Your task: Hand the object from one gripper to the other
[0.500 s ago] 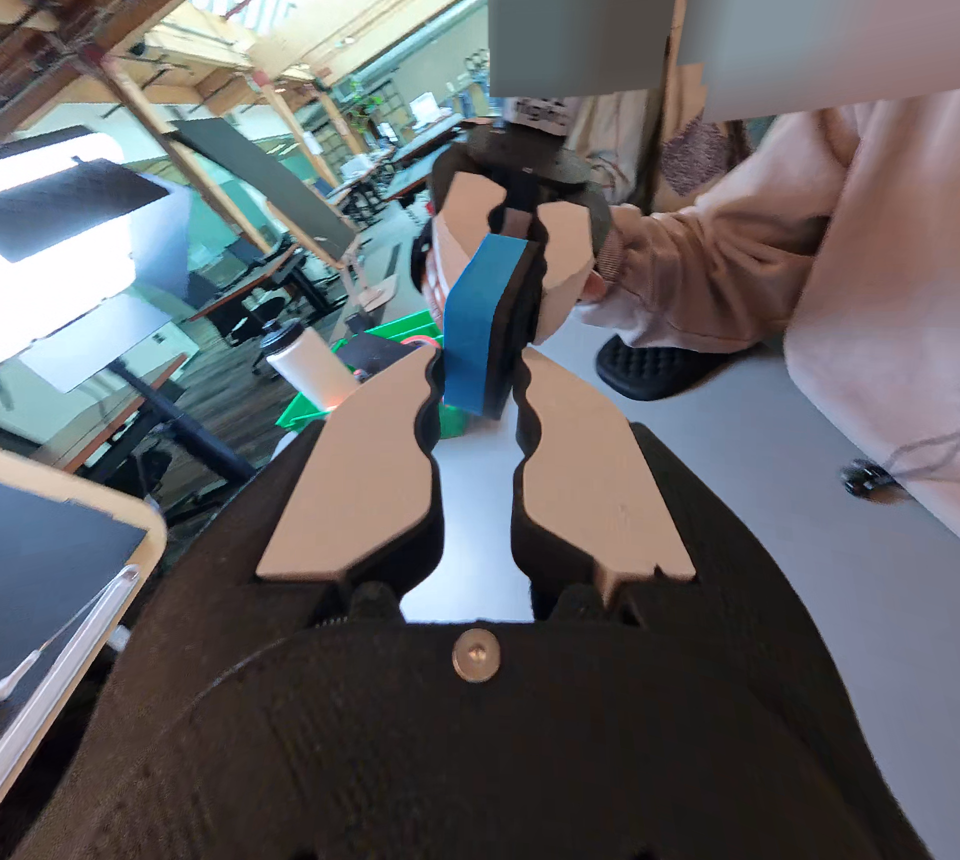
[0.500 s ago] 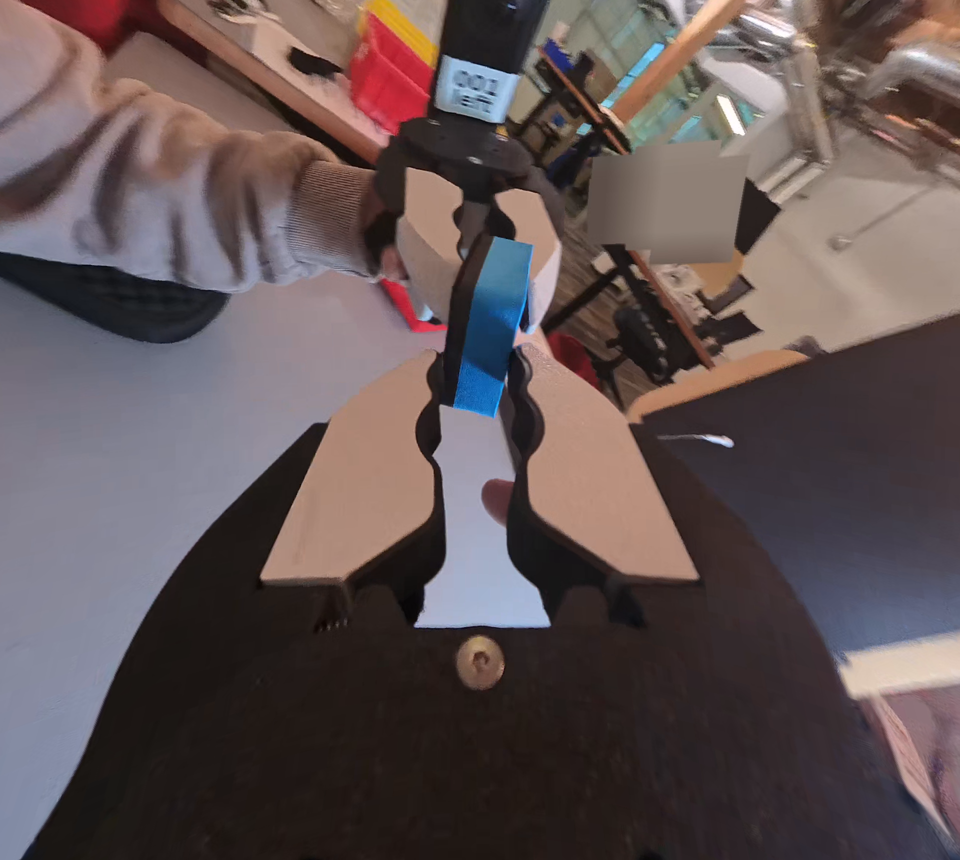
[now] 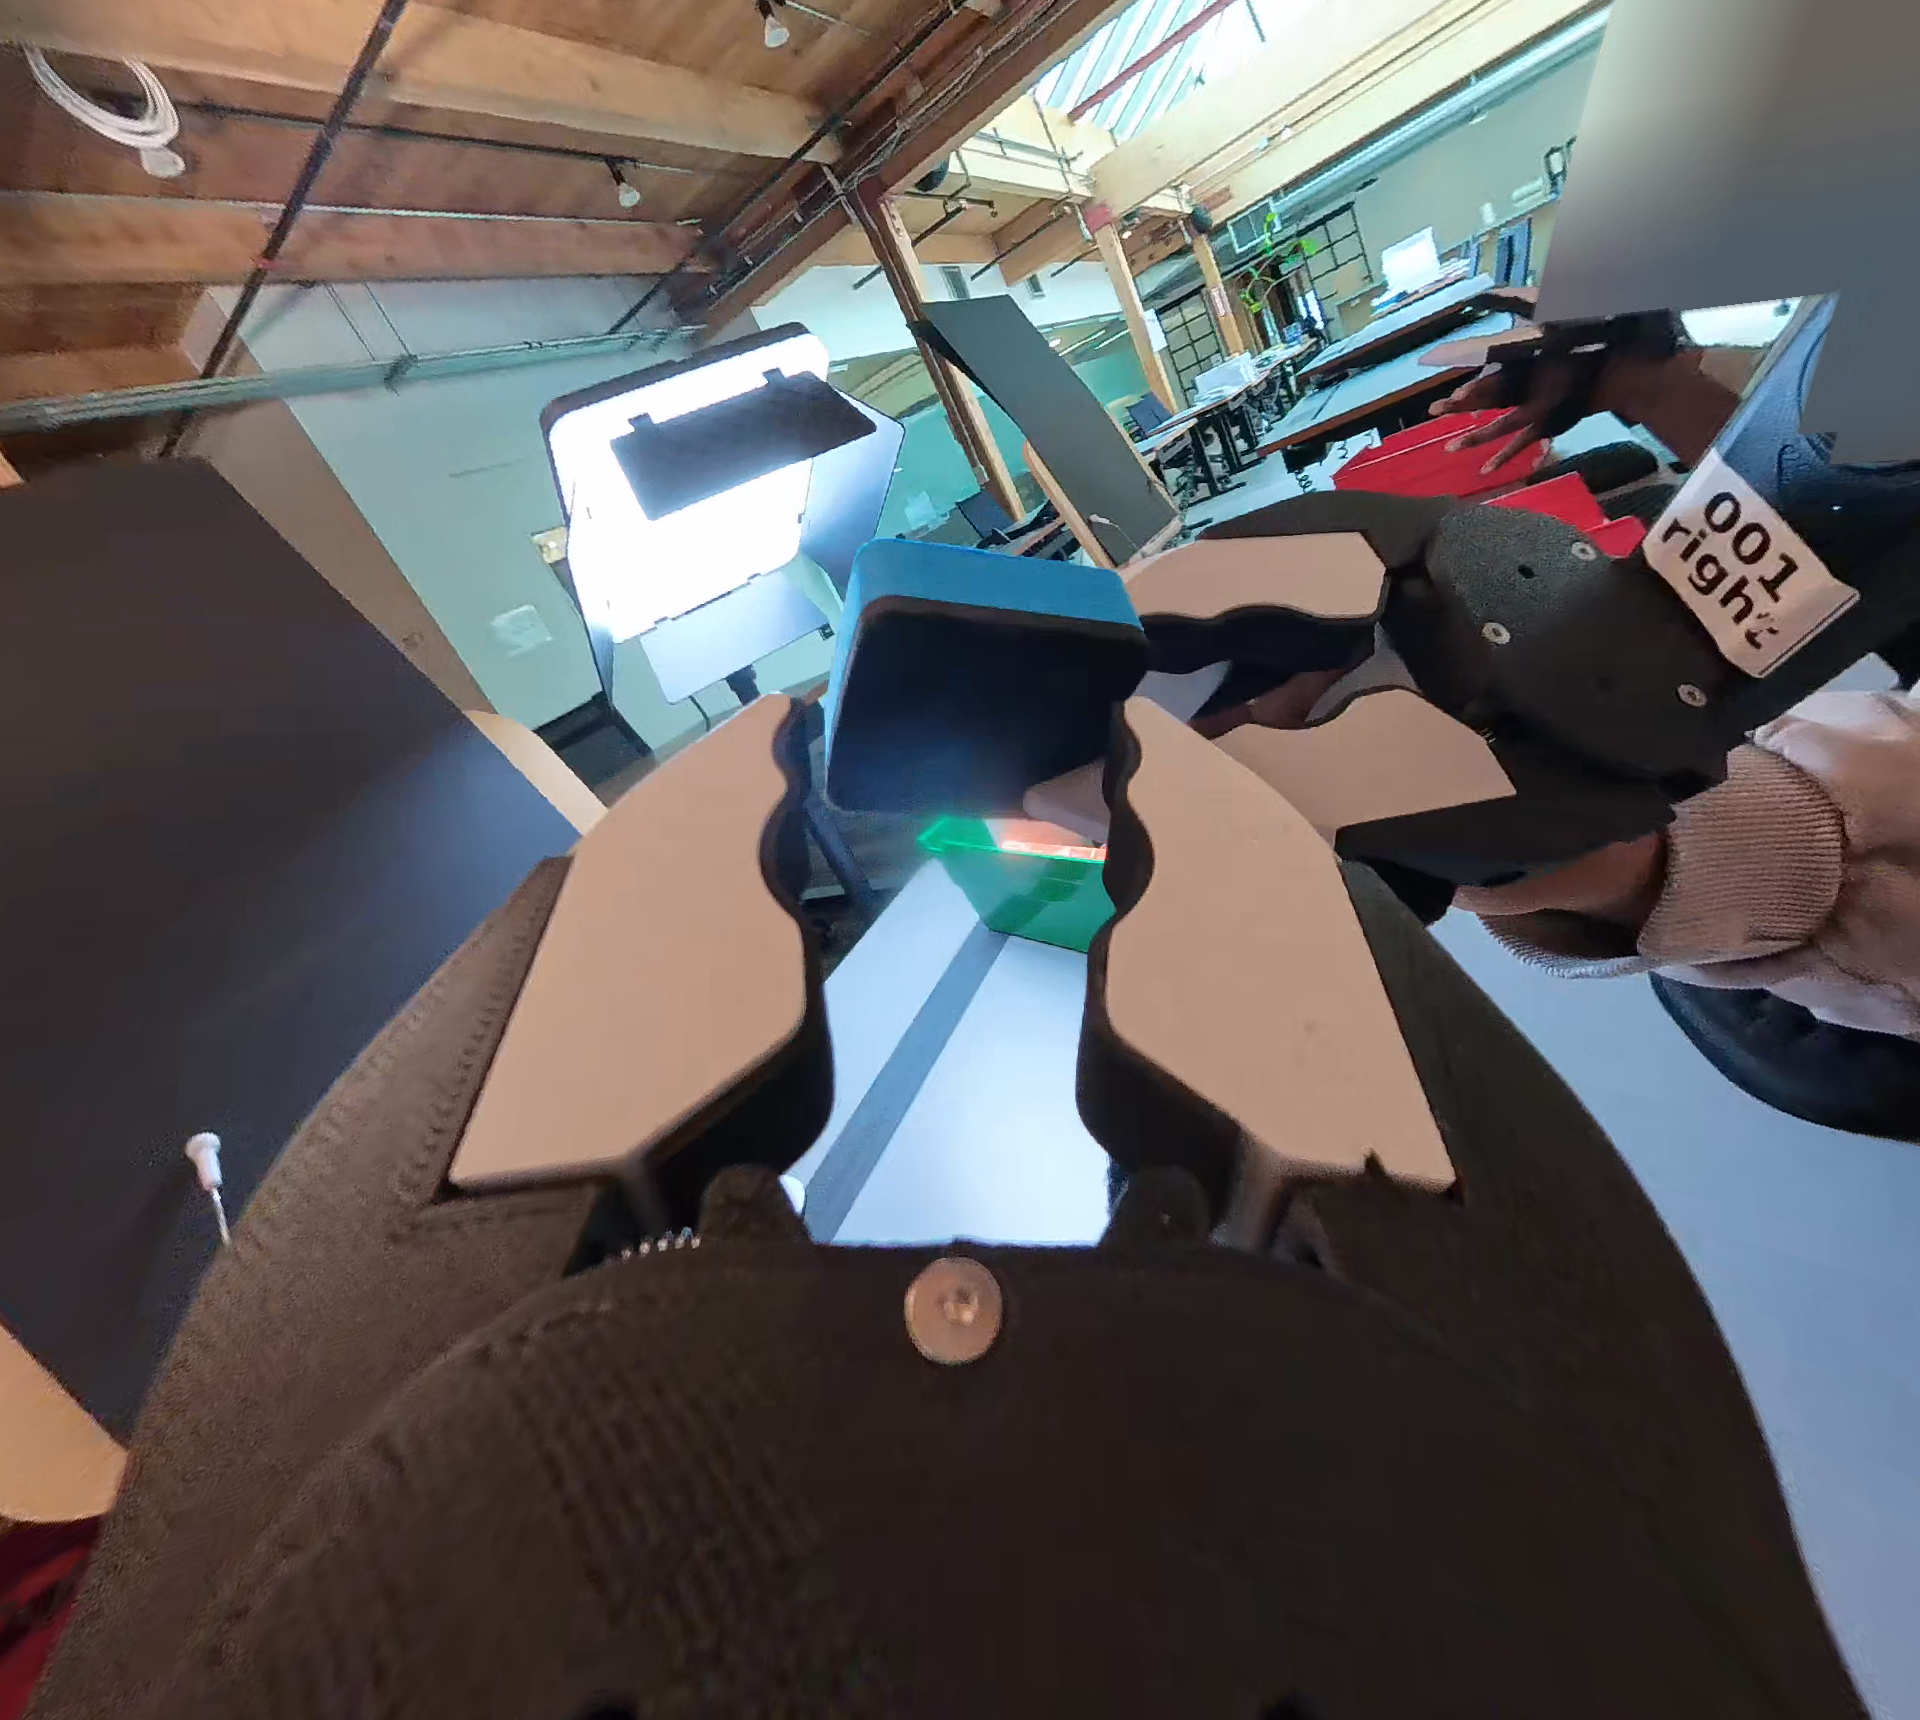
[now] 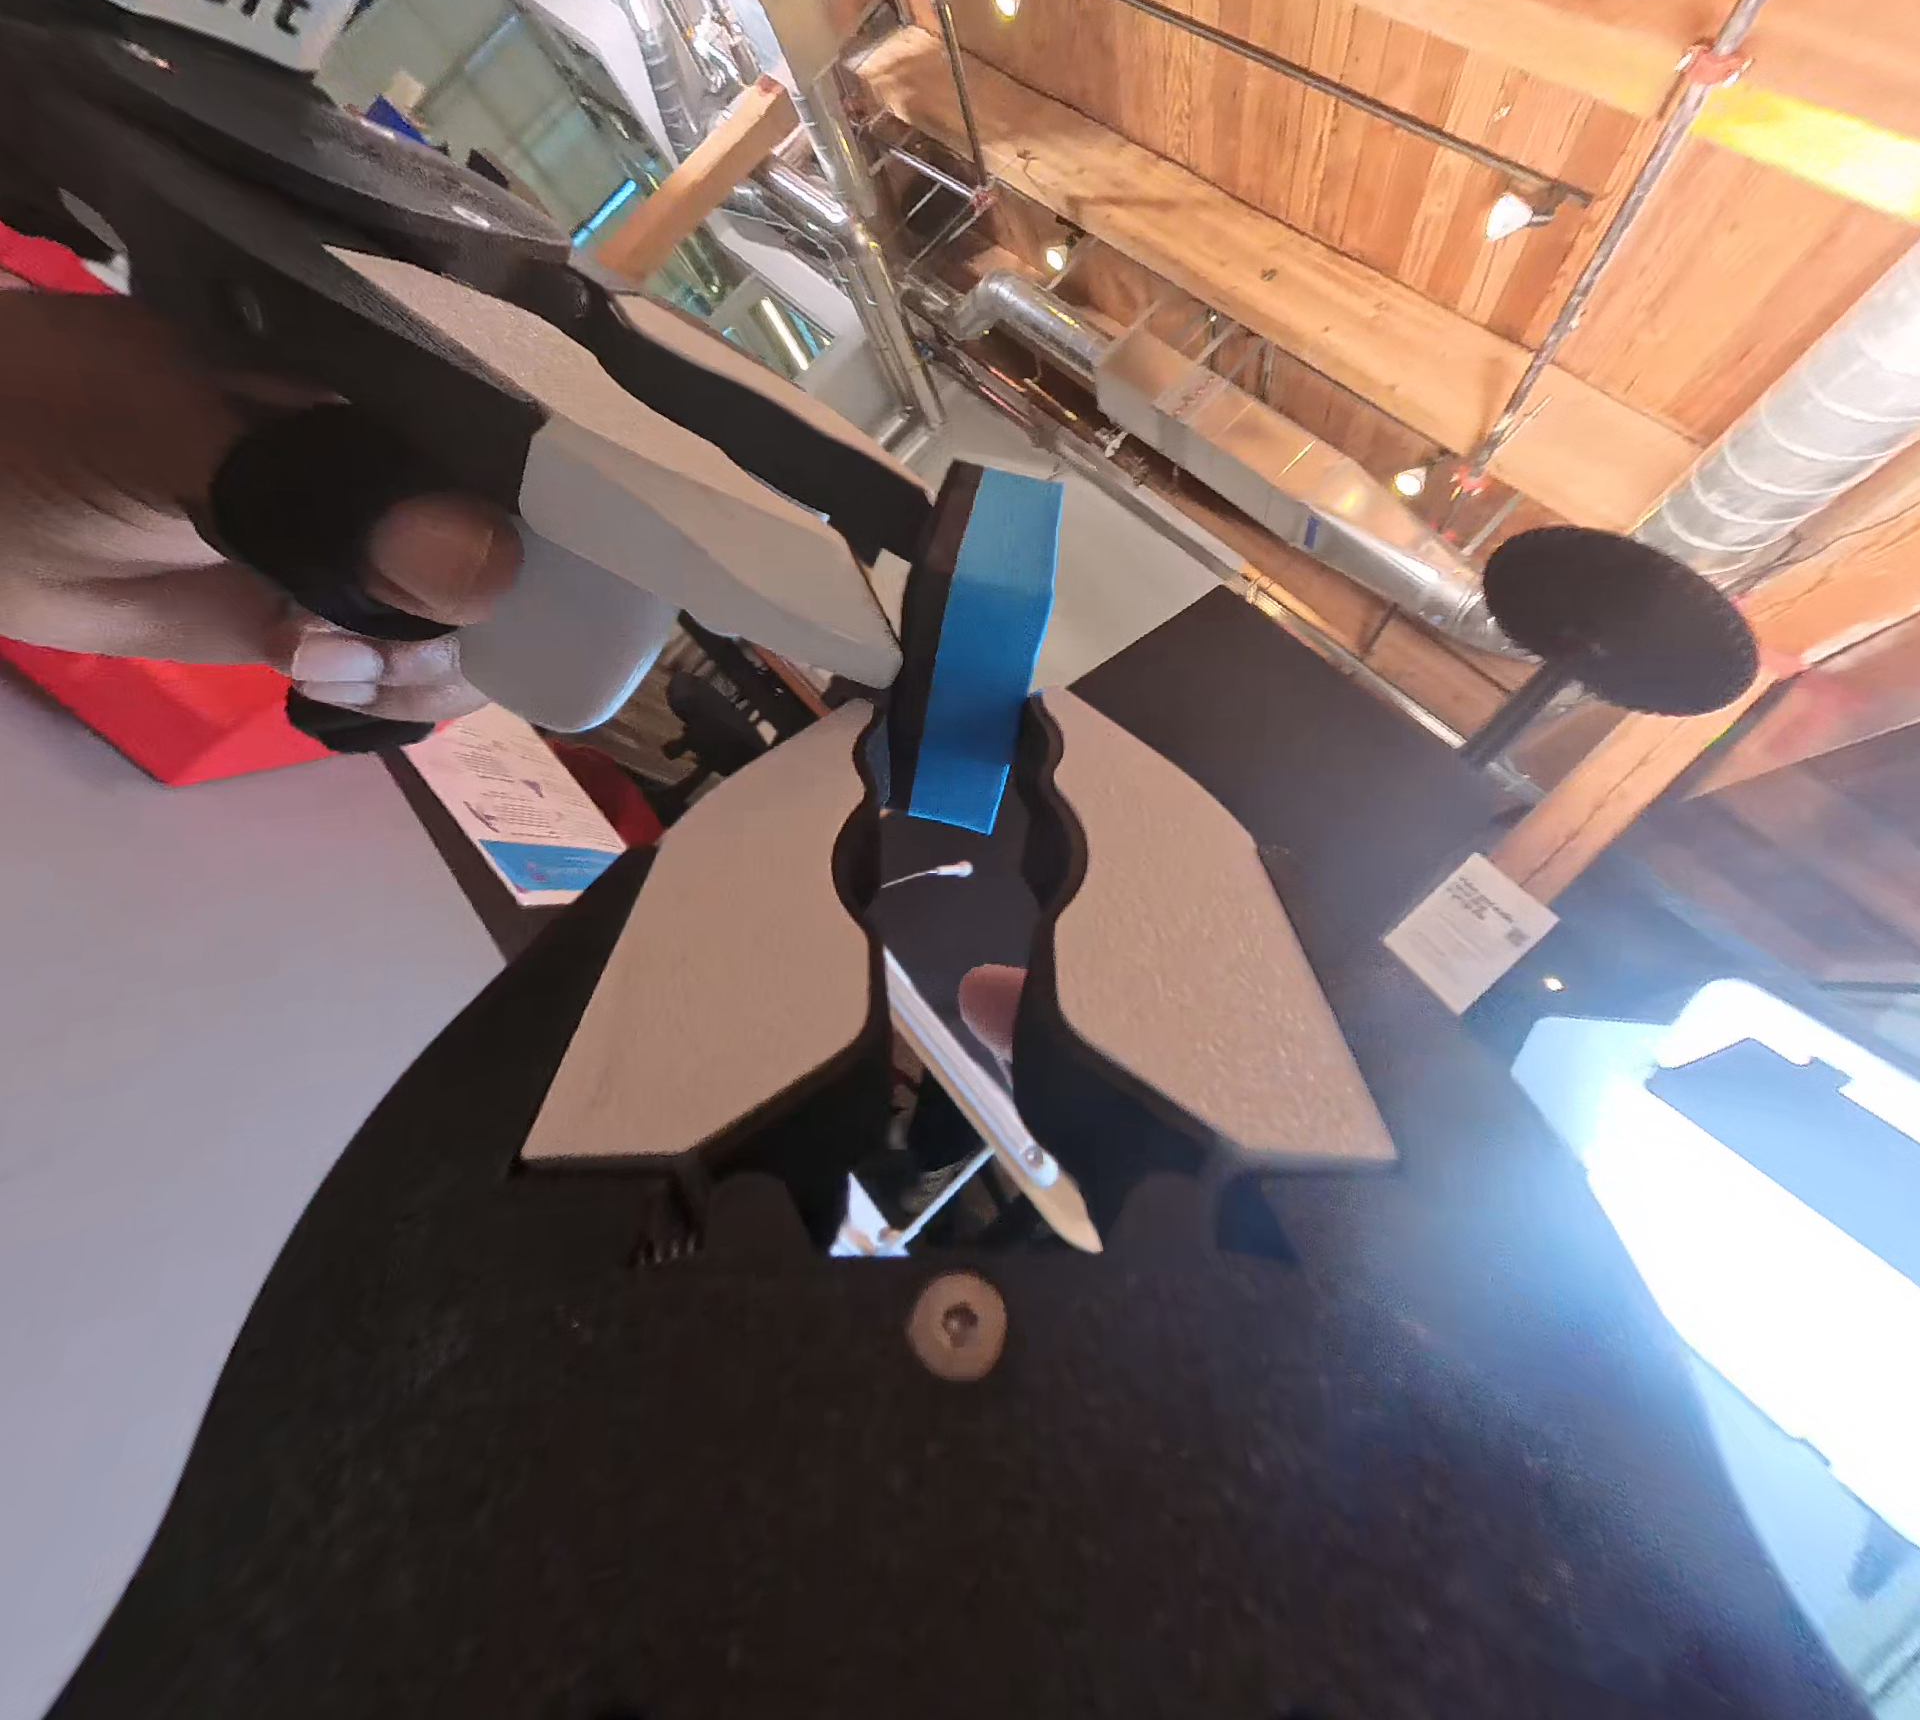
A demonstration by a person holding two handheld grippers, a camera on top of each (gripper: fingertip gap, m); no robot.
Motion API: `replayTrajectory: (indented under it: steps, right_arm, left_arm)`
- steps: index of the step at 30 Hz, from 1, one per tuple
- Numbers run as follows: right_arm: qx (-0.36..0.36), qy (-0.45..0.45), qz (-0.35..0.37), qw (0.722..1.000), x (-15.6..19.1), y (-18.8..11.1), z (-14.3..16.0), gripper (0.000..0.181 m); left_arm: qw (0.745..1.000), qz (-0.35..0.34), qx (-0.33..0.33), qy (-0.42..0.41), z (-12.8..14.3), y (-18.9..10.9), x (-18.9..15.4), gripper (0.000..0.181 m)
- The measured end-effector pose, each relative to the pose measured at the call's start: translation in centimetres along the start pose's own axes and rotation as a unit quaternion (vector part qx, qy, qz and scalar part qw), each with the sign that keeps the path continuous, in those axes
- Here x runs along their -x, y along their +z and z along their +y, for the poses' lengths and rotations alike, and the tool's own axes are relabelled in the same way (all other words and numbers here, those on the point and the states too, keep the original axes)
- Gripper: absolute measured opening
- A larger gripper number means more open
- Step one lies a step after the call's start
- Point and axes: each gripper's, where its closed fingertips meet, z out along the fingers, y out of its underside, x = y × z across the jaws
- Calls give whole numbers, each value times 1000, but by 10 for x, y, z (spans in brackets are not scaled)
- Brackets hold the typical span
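The left gripper (image 3: 951, 735) now stands wide, where half a second ago its fingers were drawn in close about the block (image 3: 977, 694). The block's black face sits at its tips, and I can't tell whether they brush the edges. The right gripper (image 4: 951, 725) is narrow and pinches the block's lower end across its thin side, blue face one way, black the other. It came at the block head-on before and now reaches in from the side, and both grippers have tipped up toward the wooden ceiling. From here it looks as if the left has let go and the right has the block, so the handover is all but done and the left has only to draw clear.

By count there are two grippers and one block in the air between them. Below, on the worktop (image 3: 1662, 1255), is one green bin (image 3: 1029, 891), and farther off one lit lamp panel (image 3: 707, 507).
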Motion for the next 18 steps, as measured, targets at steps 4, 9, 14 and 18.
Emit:
replayTrajectory:
  steps: [4, 9, 14, 18]
  right_arm:
    - [1, -22, 5, 1000, 0, 0, 0, 23]
    - [-17, -18, -34, 999, 4, -3, -4, 23]
    - [-23, -8, -44, 999, 2, -4, -5, 22]
    - [-3, 9, -23, 1000, -4, -1, 2, 22]
  left_arm:
    - [1000, 6, 1, 9, 0, -1, -2, 49]
    - [1000, 17, -1, 26, -1, -10, 4, 27]
    - [999, 26, 0, 34, -3, -13, 6, 15]
    - [999, 22, -3, 31, -5, -11, 5, 30]
